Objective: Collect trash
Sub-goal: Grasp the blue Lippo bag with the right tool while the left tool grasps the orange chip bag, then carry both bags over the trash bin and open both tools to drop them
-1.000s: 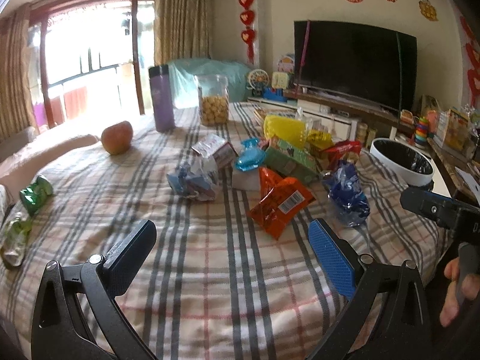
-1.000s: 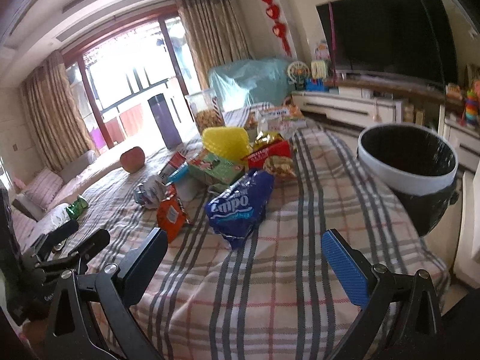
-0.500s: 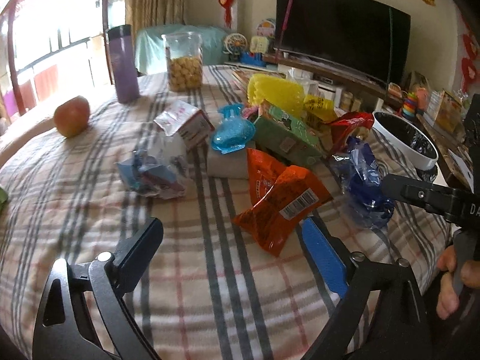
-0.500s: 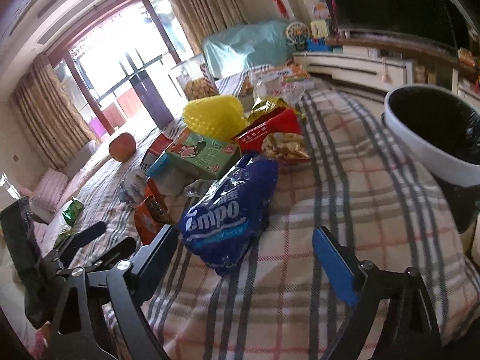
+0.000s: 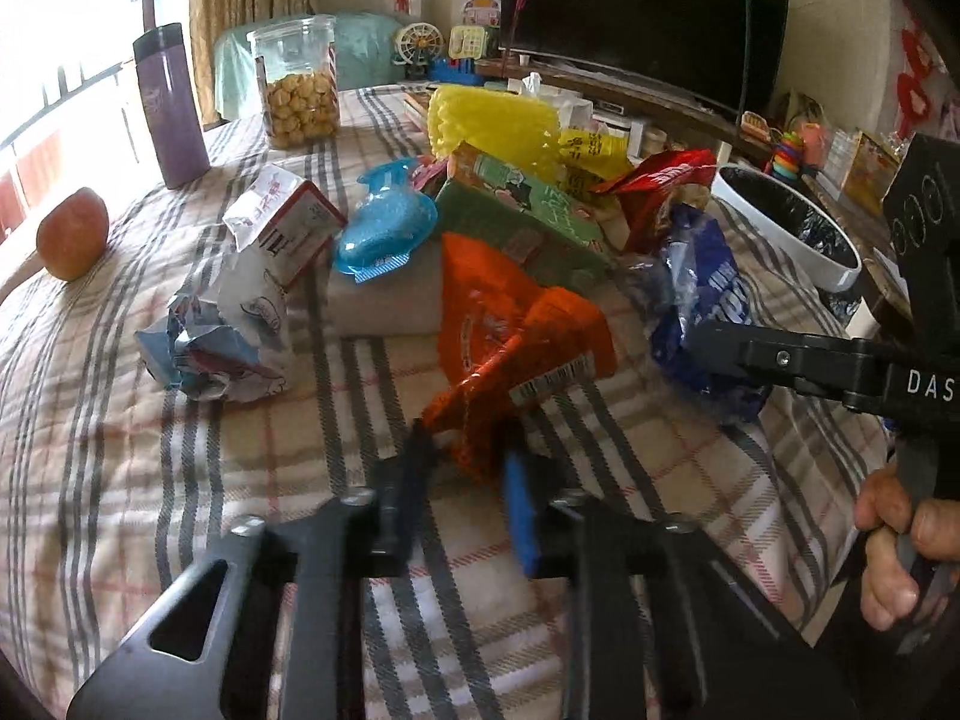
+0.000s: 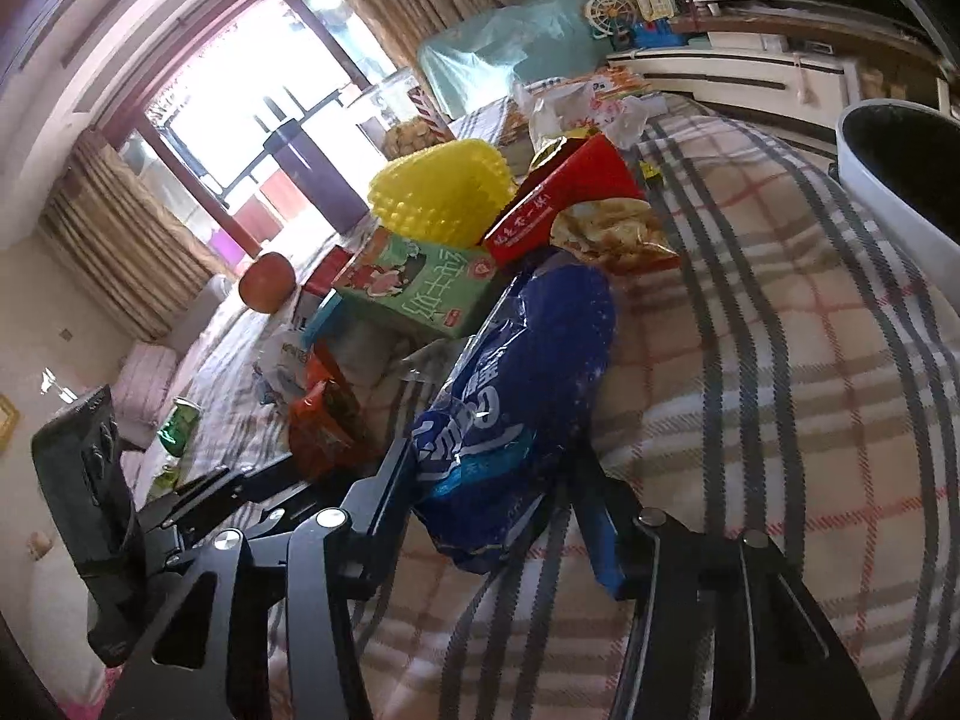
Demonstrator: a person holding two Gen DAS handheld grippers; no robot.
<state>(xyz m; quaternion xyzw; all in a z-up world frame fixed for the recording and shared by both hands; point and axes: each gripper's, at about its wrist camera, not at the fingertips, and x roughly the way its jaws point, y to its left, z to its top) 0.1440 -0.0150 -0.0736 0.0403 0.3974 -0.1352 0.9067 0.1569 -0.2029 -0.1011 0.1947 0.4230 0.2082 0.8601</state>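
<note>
Fingers of the left gripper (image 5: 465, 483) stand close together with the lower corner of the orange snack wrapper (image 5: 516, 342) between them, though motion blur leaves it unclear whether they have actually clamped it; fingers of the right gripper (image 6: 498, 504) sit on either side of the blue cookie bag (image 6: 516, 408), touching or nearly touching its sides, and whether the bag is pinched cannot be told either; both packets lie on the plaid tablecloth (image 5: 120, 450).

Taking the orange snack wrapper as the landmark: the blue cookie bag lies just to its right, with the right gripper's arm across it in the left wrist view; a green carton (image 5: 528, 210) rests directly behind it; a yellow bumpy plastic piece (image 5: 498, 126) stands farther behind that carton; a red snack bag (image 5: 660, 192) lies behind and to the right; a blue plastic piece (image 5: 384, 228) sits behind and to the left; crumpled blue-and-white wrappers (image 5: 210, 342) lie to its left, with a small red-and-white carton (image 5: 288, 216) just behind them; an apple (image 5: 72, 234), a purple flask (image 5: 171, 105) and a jar of snacks (image 5: 297, 81) stand well to the left and behind; the white bin with a black liner (image 5: 786, 228) sits off to the right, beyond the blue cookie bag.
</note>
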